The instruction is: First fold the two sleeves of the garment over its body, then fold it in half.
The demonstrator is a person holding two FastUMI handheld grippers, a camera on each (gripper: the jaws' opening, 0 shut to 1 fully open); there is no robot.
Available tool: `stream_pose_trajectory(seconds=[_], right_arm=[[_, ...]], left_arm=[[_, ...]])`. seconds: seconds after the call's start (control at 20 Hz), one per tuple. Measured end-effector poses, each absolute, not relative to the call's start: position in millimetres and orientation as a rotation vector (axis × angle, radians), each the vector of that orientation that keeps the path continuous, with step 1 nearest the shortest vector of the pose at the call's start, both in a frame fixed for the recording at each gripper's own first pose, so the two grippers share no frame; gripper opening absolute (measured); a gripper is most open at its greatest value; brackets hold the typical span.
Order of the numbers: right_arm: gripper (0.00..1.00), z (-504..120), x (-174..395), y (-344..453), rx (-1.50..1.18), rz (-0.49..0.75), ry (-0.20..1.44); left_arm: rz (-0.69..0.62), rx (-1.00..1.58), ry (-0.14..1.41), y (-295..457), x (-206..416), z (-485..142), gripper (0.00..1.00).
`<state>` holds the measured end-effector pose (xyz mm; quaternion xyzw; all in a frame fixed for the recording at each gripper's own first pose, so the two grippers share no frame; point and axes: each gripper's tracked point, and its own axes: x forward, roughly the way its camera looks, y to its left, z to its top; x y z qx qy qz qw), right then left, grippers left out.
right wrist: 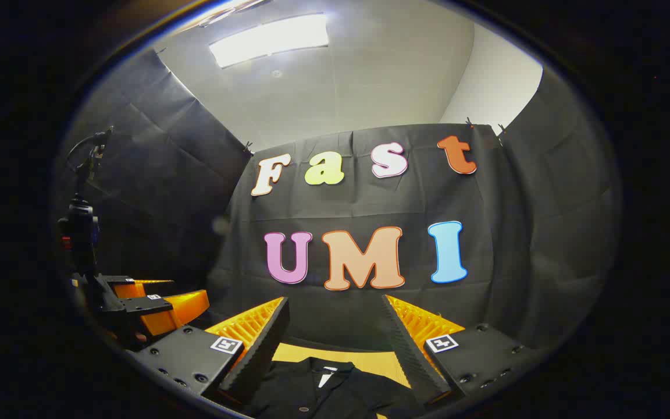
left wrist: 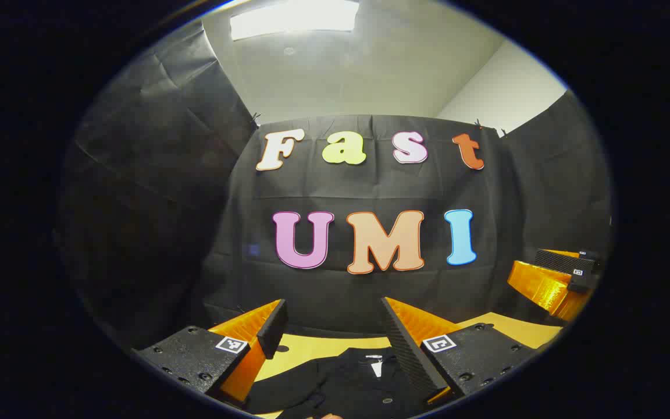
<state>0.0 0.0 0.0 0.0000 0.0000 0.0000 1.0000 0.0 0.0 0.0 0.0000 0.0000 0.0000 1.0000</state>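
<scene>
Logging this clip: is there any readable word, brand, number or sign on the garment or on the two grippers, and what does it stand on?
Neck tag inside the collar of the black garment: white, too small to read.
Square markers on the left gripper and on the right gripper: black-and-white patterns, no words or numbers.
No text on these things can be read.
</scene>
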Motion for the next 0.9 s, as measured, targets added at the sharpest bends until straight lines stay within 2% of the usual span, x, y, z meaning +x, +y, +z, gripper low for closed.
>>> stream_pose_trajectory(seconds=[0.9], right_arm=[[0.98,-5.9,-1.8,-4.4,0.039,0.001,0.047]], left_arm=[[0.008,0.018,0.027,6.7,-5.1,2.6,0.93]])
